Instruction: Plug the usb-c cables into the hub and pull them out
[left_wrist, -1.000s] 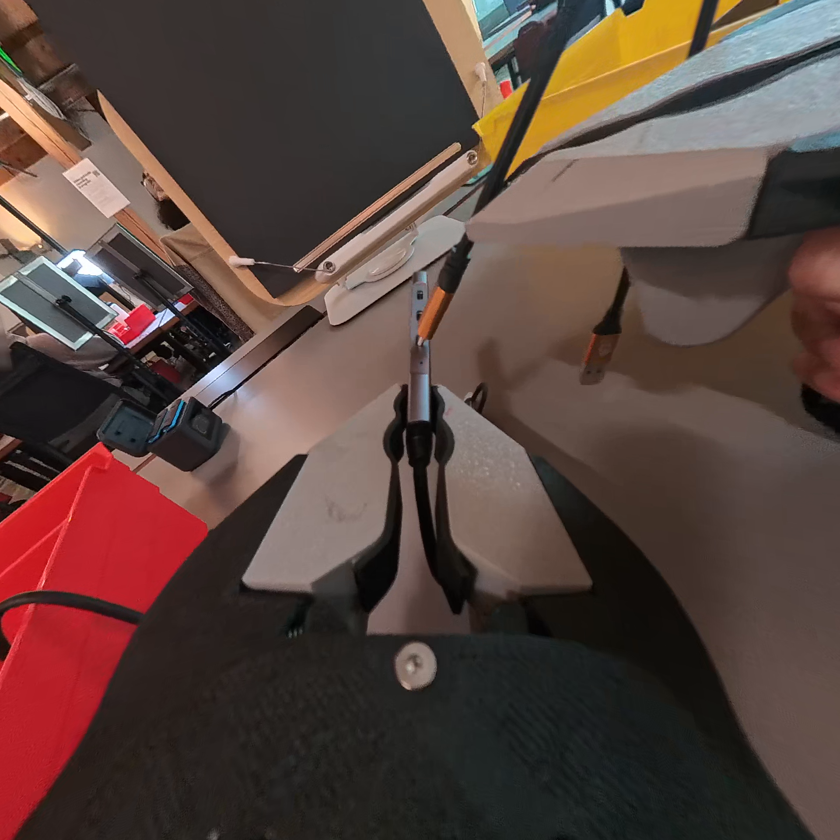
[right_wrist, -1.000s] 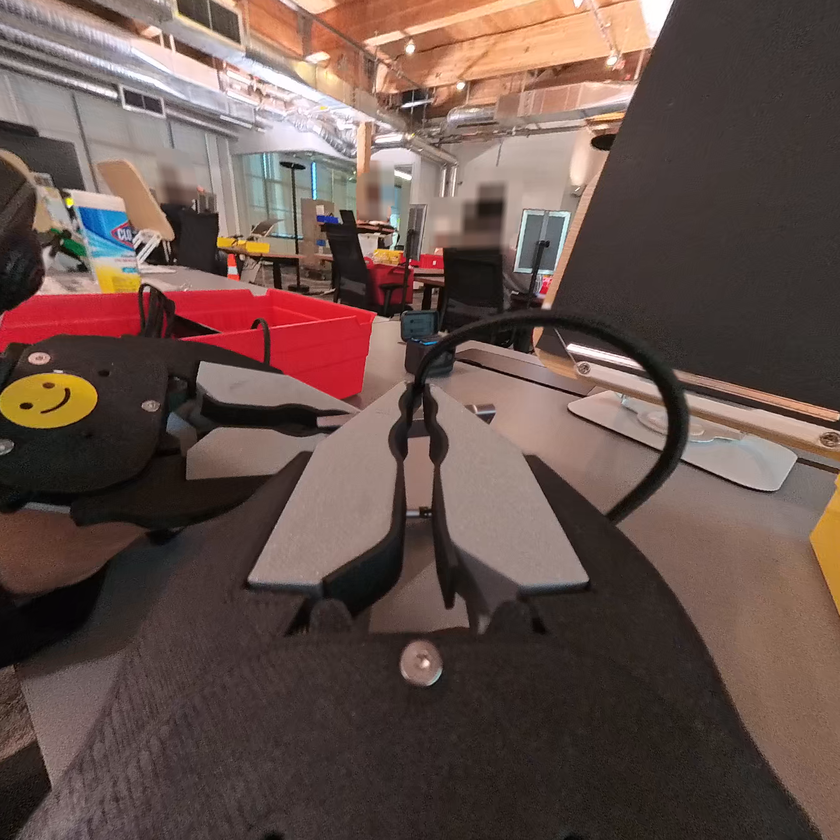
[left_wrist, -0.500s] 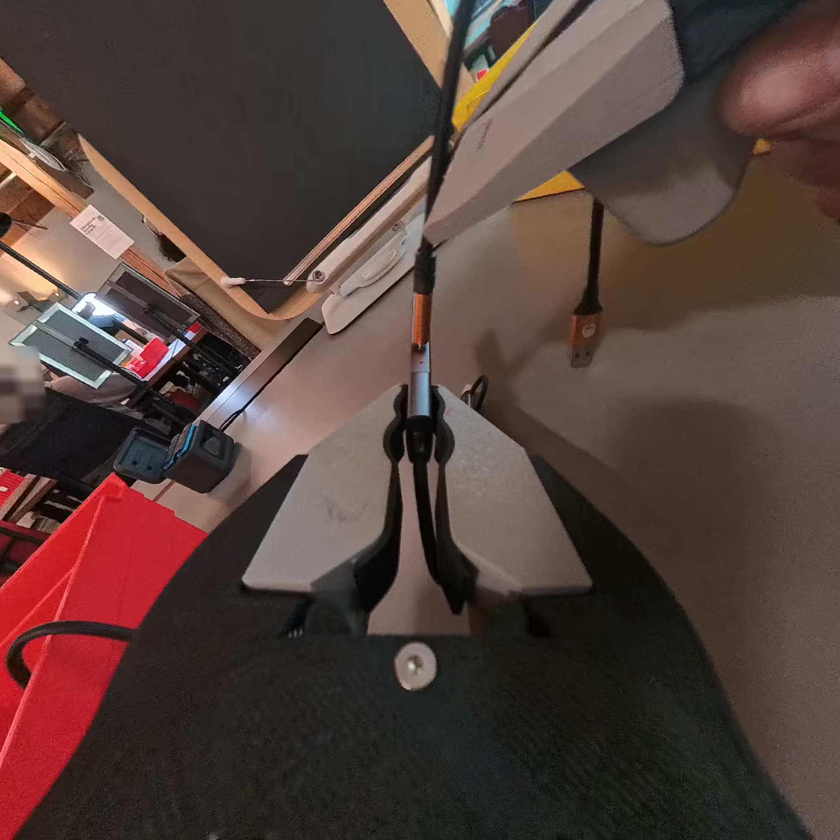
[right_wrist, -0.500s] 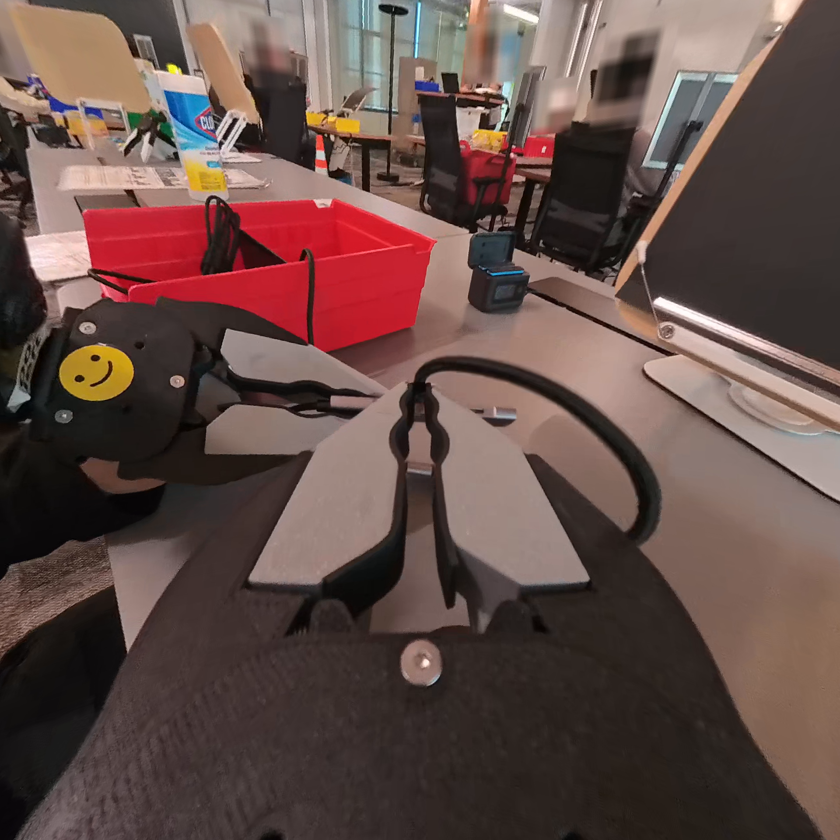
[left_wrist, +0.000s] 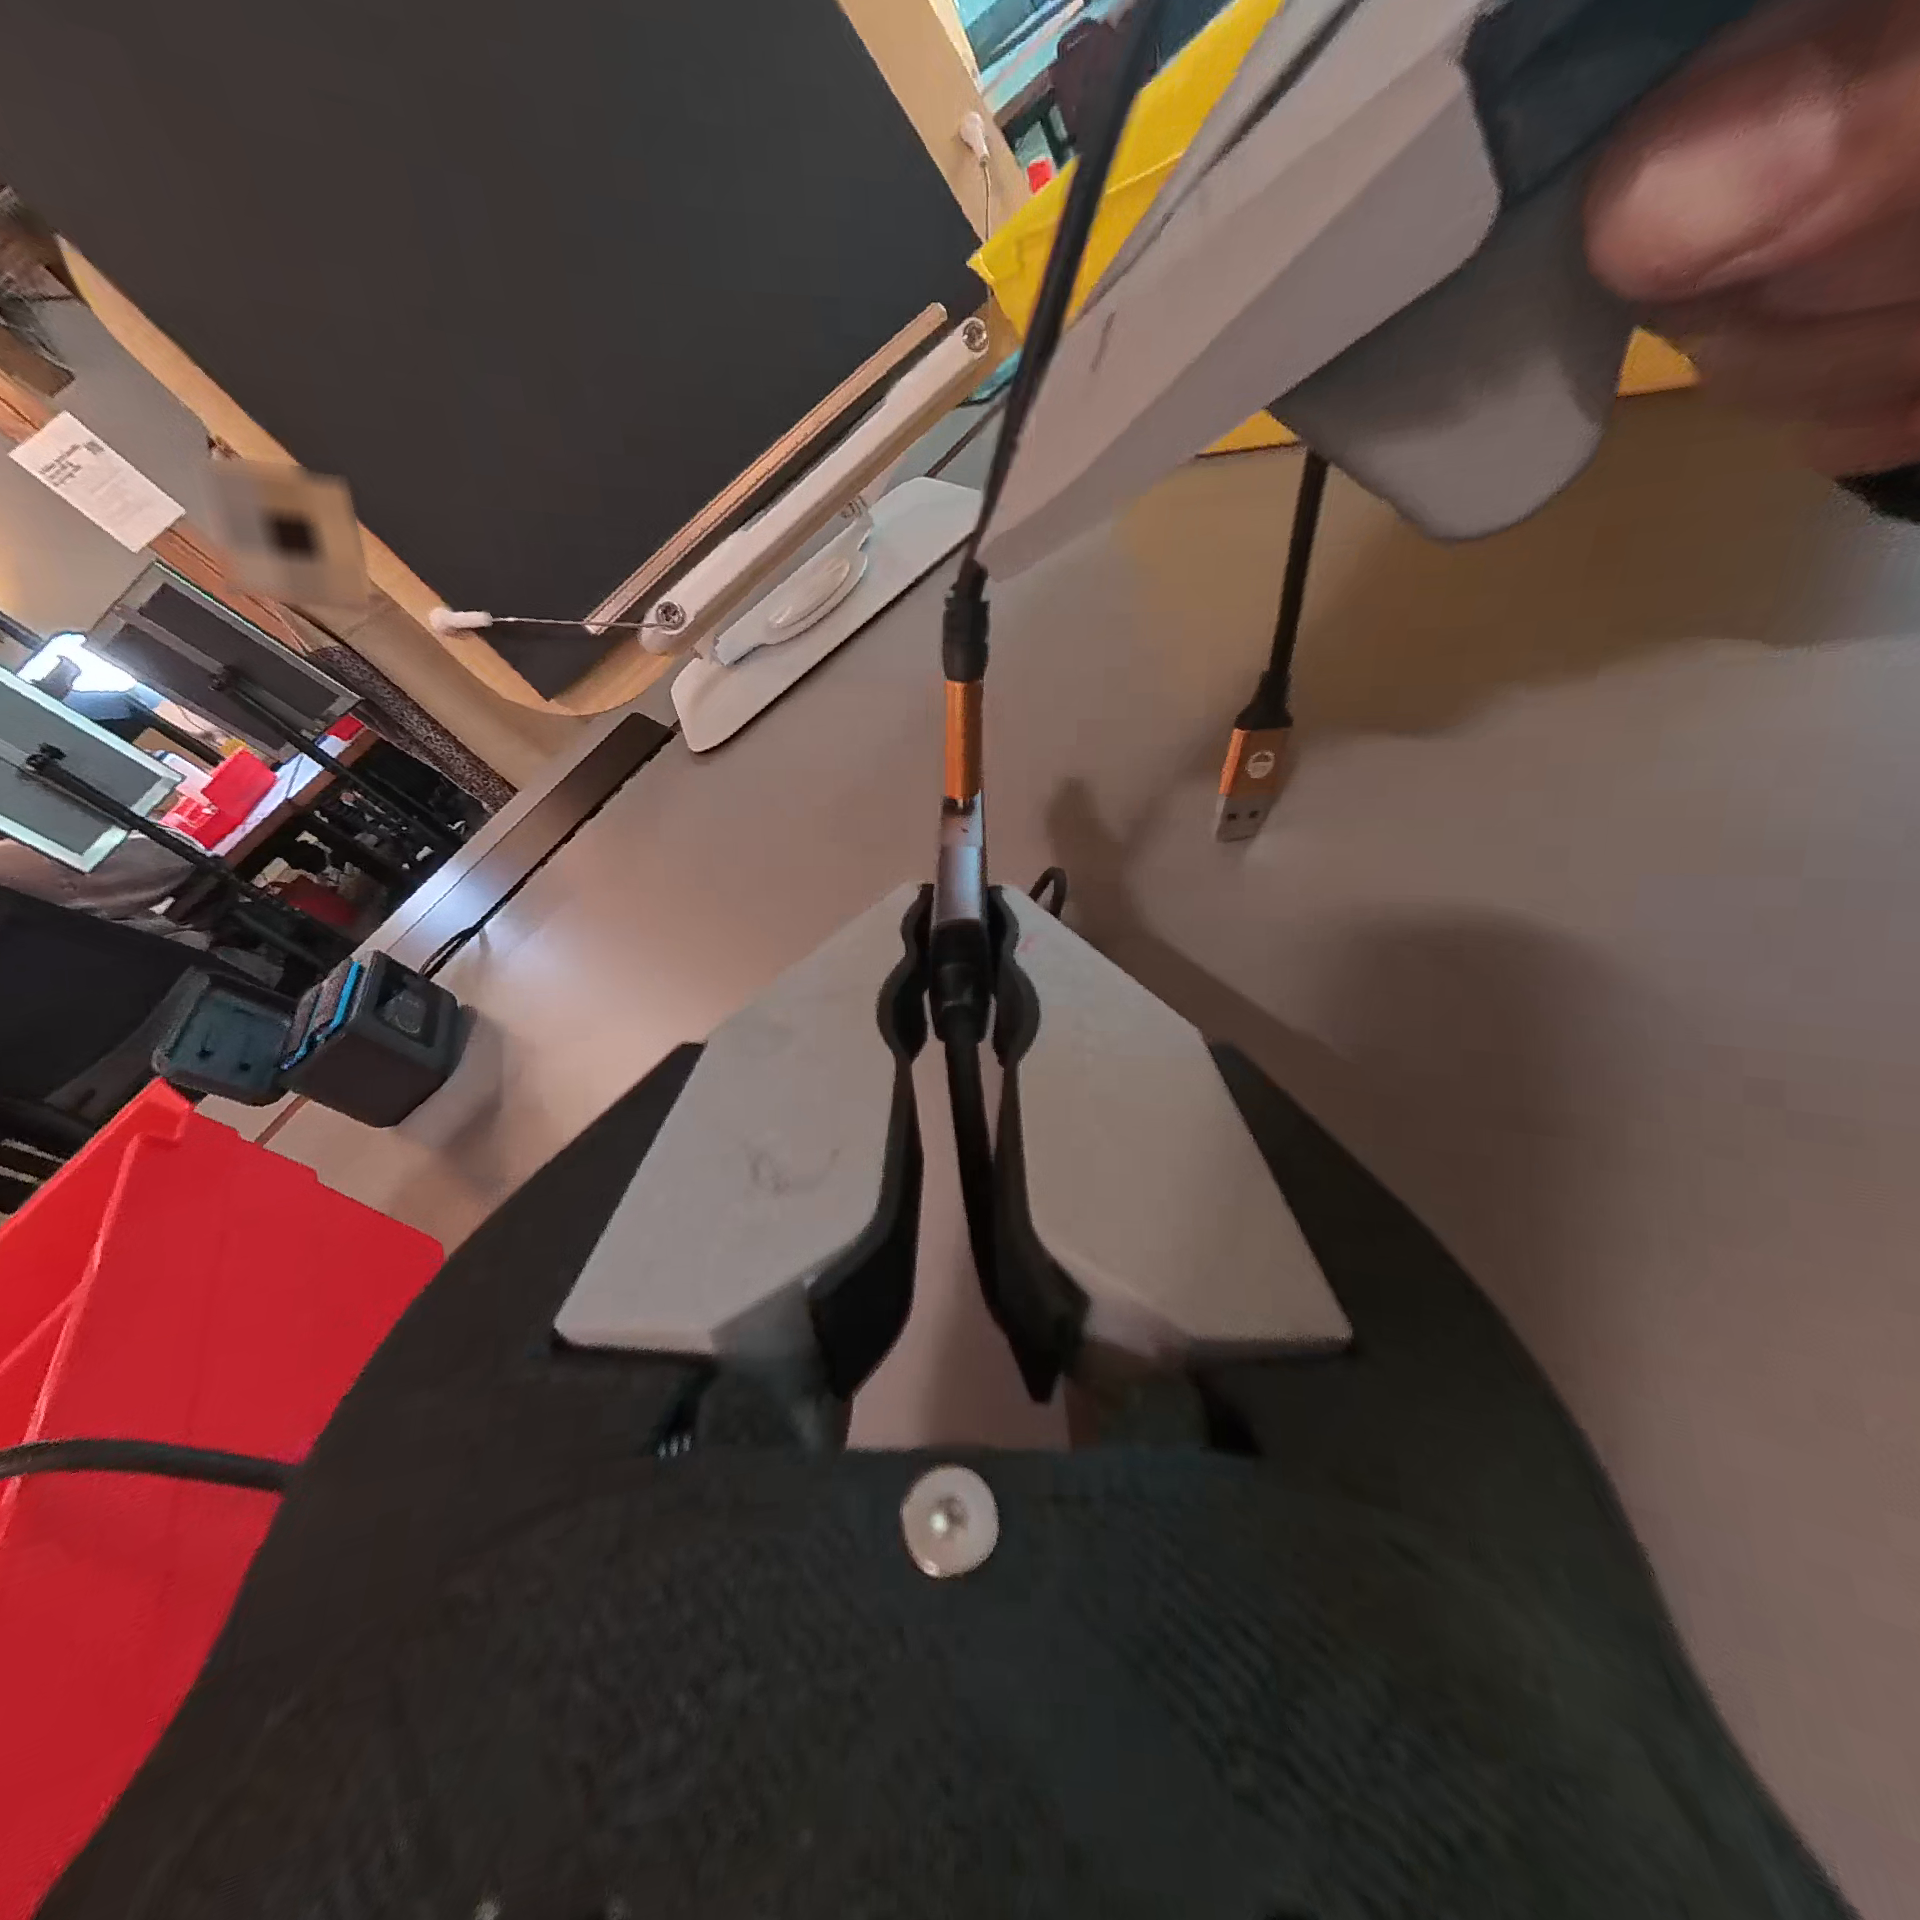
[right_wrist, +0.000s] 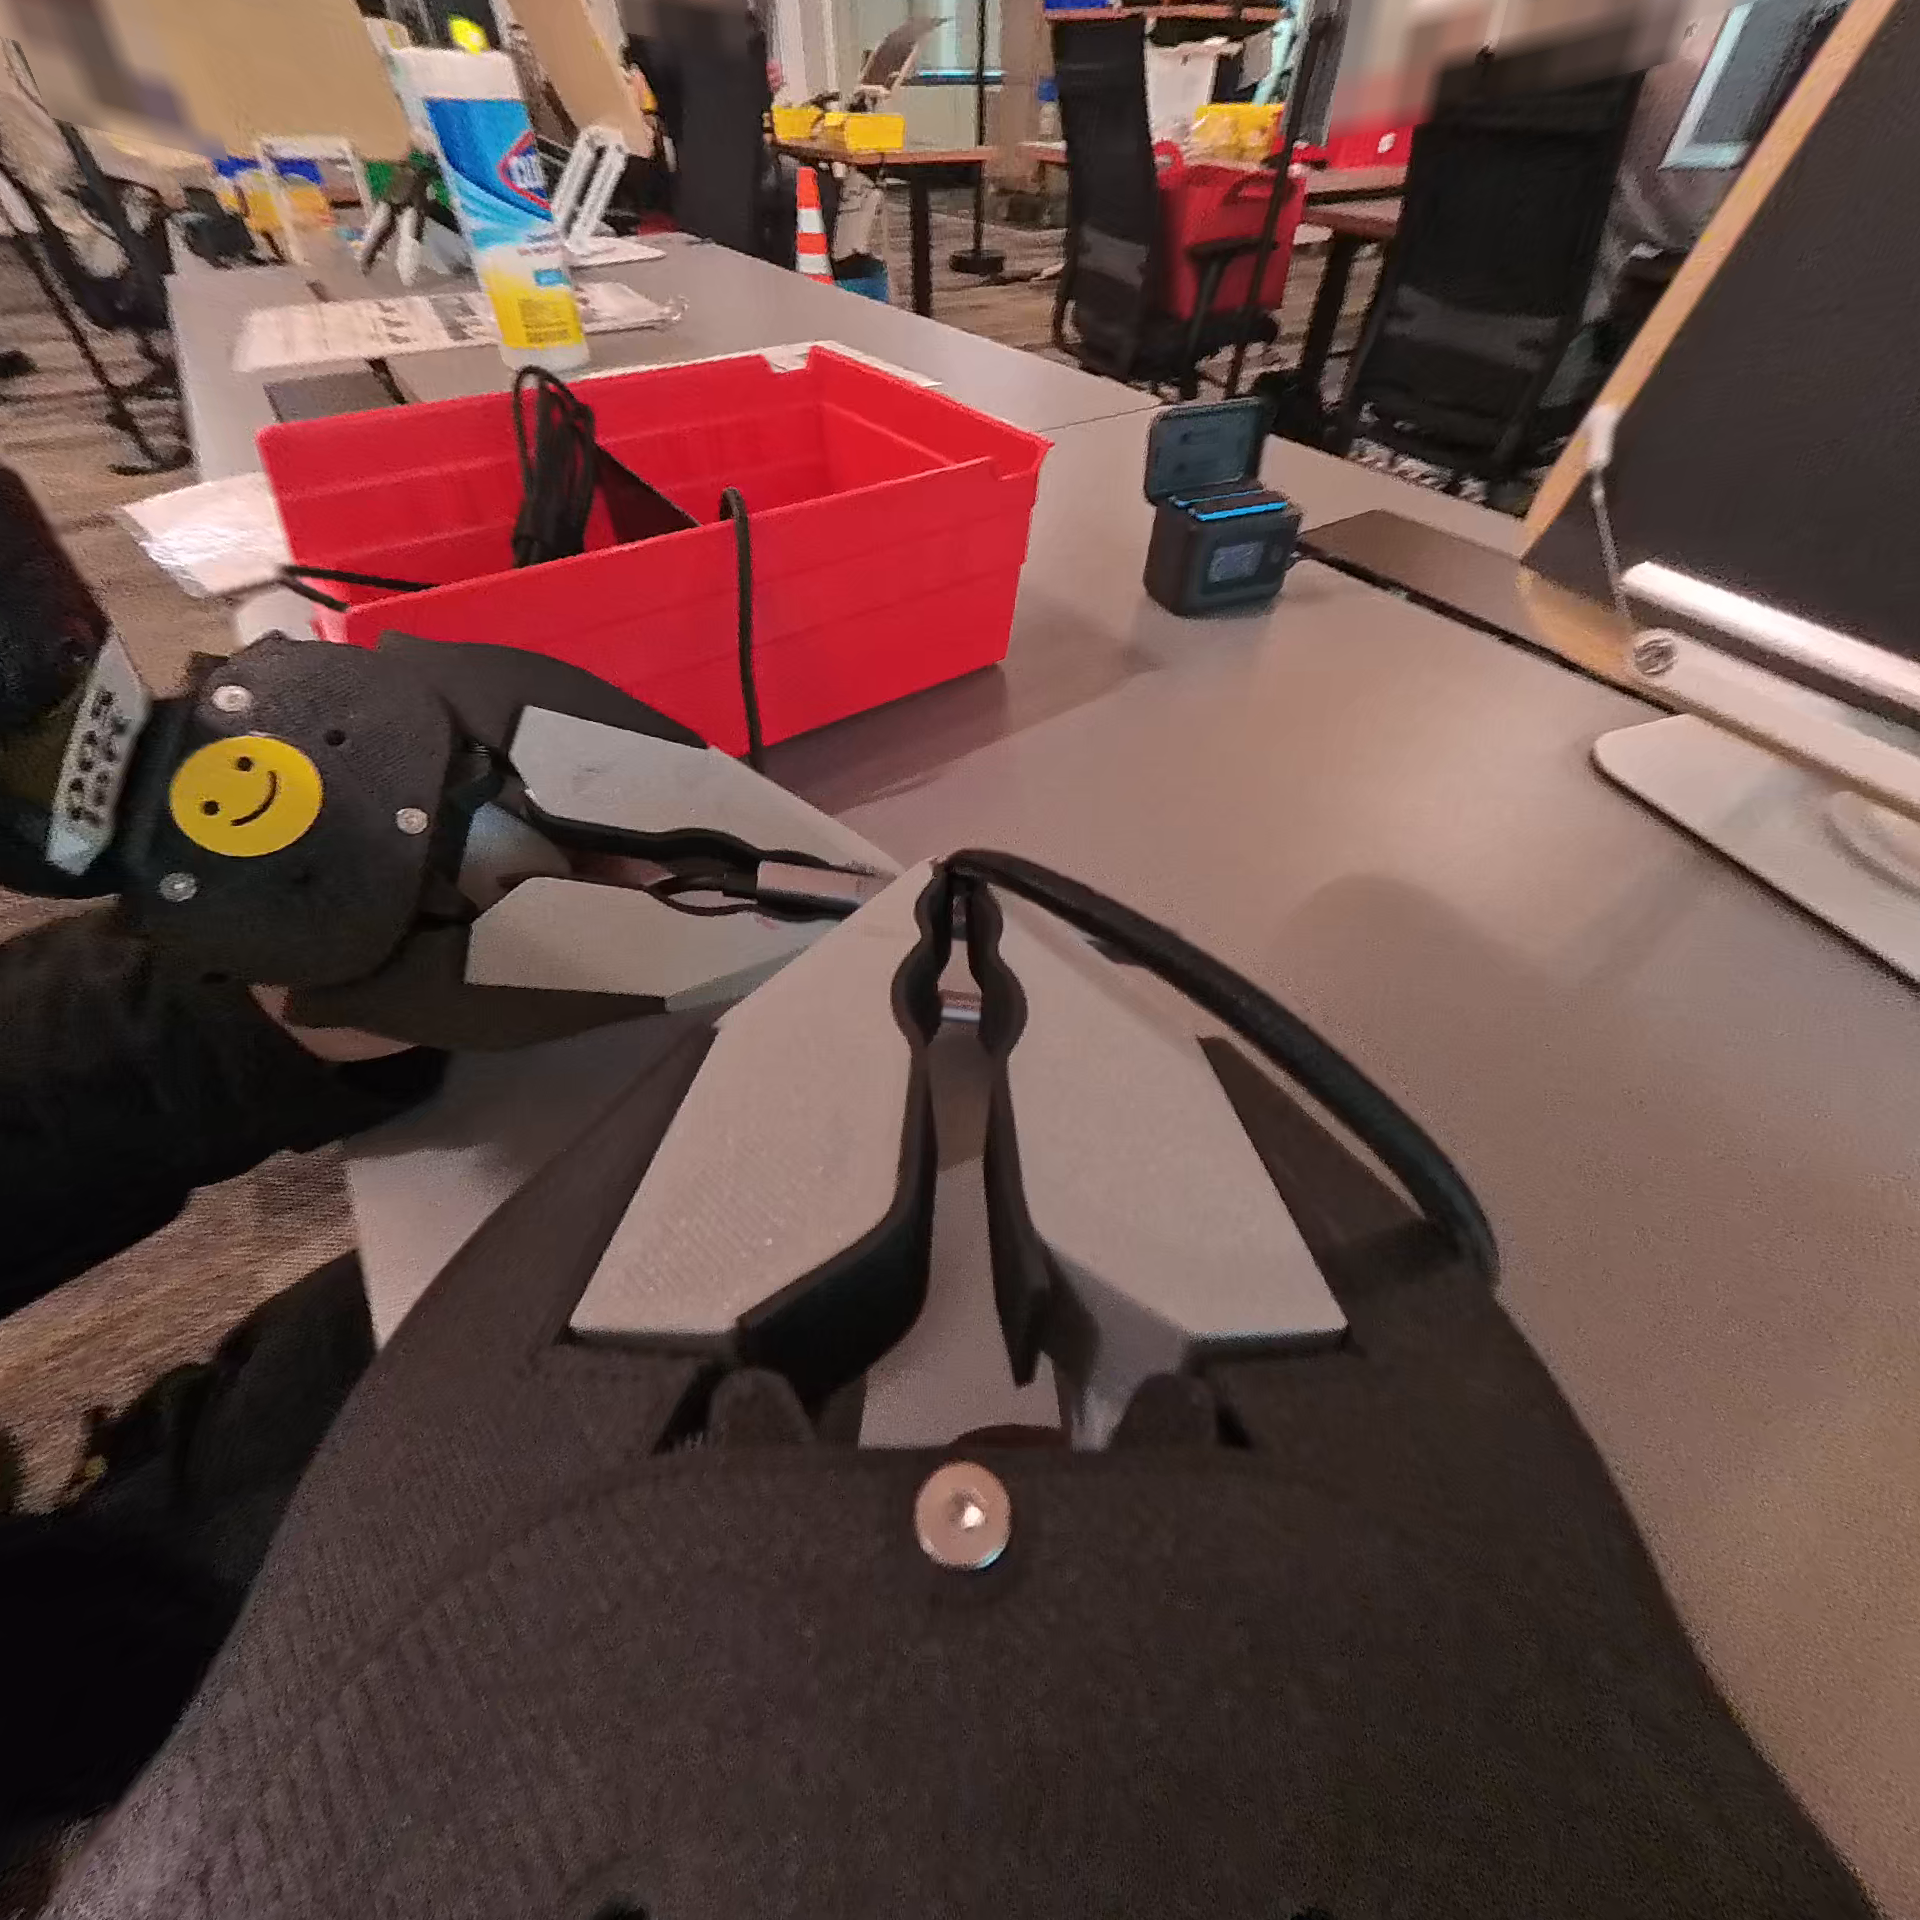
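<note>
Tool count: two, both grey-fingered on black bodies. Left tool (left_wrist: 958, 914) is pressed onto a slim grey metal hub (left_wrist: 958, 868), whose own black lead (left_wrist: 971, 1122) runs back between the fingers. Right tool (right_wrist: 956, 883) pinches a black braided cable (right_wrist: 1247, 997) just behind its plug; the cable loops away to the right. In the left wrist view that cable's orange-sleeved USB-C plug (left_wrist: 962, 743) stands in line with the hub's end and touches it; whether it is fully seated cannot be told. A second plug (left_wrist: 1255, 774), orange-collared with a bare metal tip, hangs free above the grey surface (left_wrist: 1558, 1039).

Beyond: one red plastic bin (right_wrist: 831, 561) holding black cords, one small black case with blue trim (right_wrist: 1216, 551), one dark panel on a white stand (right_wrist: 1766, 312).

Change from 1.0 s ago: plug then sat tilted beside the hub; now aligned end to end. Right tool has dropped closer to the left.
</note>
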